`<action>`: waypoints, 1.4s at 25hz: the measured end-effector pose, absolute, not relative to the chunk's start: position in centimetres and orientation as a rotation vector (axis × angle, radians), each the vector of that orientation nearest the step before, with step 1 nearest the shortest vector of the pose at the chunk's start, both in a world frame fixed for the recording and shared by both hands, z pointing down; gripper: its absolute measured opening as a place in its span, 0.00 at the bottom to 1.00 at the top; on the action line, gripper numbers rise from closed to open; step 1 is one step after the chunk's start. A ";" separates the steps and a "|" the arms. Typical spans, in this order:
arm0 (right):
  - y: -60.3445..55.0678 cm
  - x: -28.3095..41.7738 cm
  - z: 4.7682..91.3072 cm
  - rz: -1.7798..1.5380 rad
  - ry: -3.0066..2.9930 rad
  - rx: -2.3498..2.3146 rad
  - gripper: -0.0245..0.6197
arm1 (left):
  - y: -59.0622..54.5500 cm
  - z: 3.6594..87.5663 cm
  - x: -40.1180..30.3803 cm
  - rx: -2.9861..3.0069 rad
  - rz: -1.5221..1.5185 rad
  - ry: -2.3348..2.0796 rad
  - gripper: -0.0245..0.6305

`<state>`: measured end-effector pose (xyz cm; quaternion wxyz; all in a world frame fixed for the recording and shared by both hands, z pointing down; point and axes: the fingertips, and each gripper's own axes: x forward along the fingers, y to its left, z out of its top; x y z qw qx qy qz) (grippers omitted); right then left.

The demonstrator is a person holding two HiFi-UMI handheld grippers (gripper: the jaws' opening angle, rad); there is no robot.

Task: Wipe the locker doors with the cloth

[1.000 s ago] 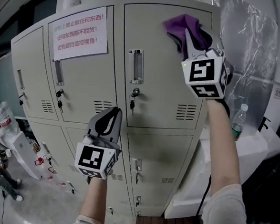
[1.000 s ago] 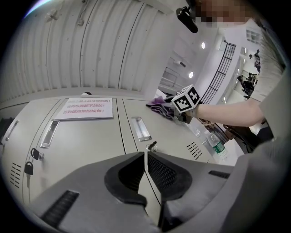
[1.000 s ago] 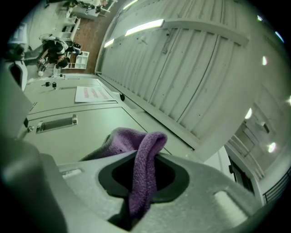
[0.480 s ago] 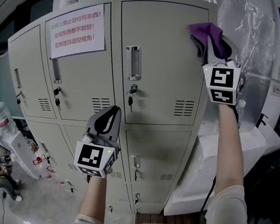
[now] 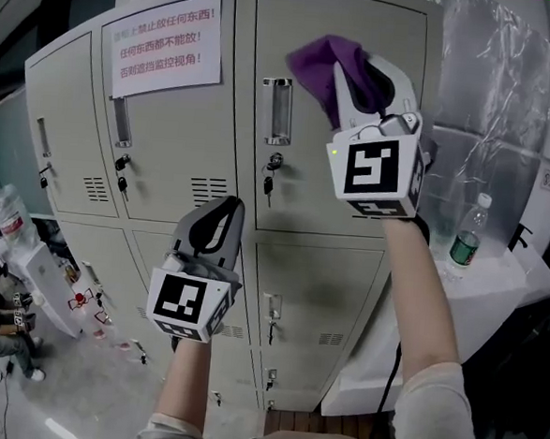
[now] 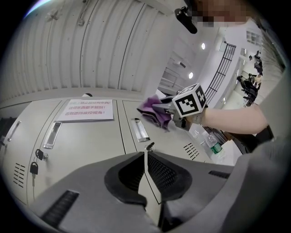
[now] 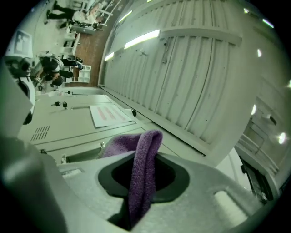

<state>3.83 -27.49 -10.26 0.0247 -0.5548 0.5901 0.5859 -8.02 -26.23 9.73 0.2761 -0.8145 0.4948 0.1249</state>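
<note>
Nearest the person, the grey left gripper (image 5: 225,210) with its black-and-white marker cube is hanging at about 7 o'clock in the head view. Its jaws are pressing together on nothing, as the left gripper view (image 6: 145,177) makes plain, and it is idling in front of the lower pale grey metal locker doors (image 5: 317,292). Farther out and higher, at about 1 o'clock, the right gripper (image 5: 369,80) is reaching up on an outstretched arm with its jaws clamping a fold of the purple terry cloth (image 5: 319,62). The right gripper view shows that fold (image 7: 145,154) rising between the pads while the loose remainder is spilling out toward 10 o'clock. The cloth appears to be lying against the upper right locker door (image 5: 306,179), just at 3 o'clock of its recessed metal handle (image 5: 280,111), though I cannot be sure of firm contact. I judge the cloth to be light, soft and floppy, so it is bunching rather than spreading. A hold near its middle, as here, should be leaving enough free fabric to drag flat over the smooth panel. Beyond, a white paper notice (image 5: 163,45) with red print is hanging on the neighbouring door at 10 o'clock. A clear plastic bottle (image 5: 463,238) is standing near the wrinkled plastic sheeting (image 5: 508,108) at 3 o'clock.
</note>
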 end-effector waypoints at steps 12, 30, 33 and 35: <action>-31.2 -4.2 -4.3 2.208 1.882 -1.696 0.12 | -25.7 10.5 -10.3 -2.155 0.314 1.395 0.07; -30.5 14.1 -5.0 1.854 1.760 -2.025 0.12 | -26.7 11.0 -8.5 -2.189 0.326 1.367 0.07; -30.4 16.4 -4.6 1.825 1.735 -2.072 0.12 | -26.7 11.1 -8.4 -2.196 0.324 1.361 0.07; -30.3 17.3 -4.3 1.810 1.726 -2.093 0.12 | -26.6 11.3 -8.4 -2.200 0.320 1.362 0.07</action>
